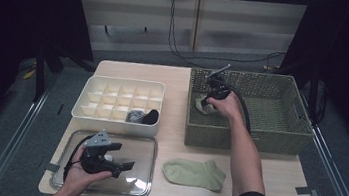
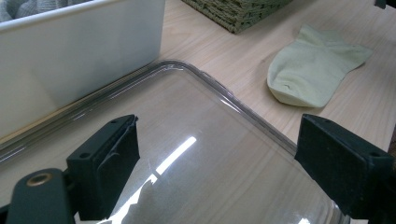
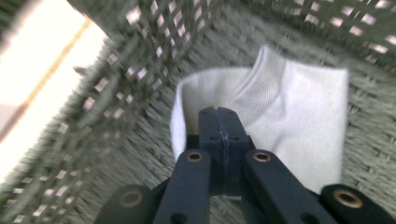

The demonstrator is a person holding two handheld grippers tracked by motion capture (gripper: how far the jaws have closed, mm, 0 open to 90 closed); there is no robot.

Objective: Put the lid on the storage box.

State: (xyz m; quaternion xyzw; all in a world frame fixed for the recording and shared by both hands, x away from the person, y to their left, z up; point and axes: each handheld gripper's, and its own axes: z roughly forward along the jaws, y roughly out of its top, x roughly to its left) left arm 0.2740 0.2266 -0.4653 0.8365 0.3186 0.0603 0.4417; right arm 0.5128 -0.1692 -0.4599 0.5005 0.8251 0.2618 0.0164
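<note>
presently: white sock [image 3: 285,121], in wicker basket [image 1: 279,133]; light, limp, non-fragile. right hand-held gripper [image 3: 219,123] jaws pressed together at its cuff edge; left hand-held gripper [image 2: 219,163] open, idle.

Wooden table [image 1: 273,183] carries wicker basket [image 1: 278,136], divided white box [image 1: 91,113], clear tray [image 1: 148,148], green sock [image 1: 193,173]
</note>
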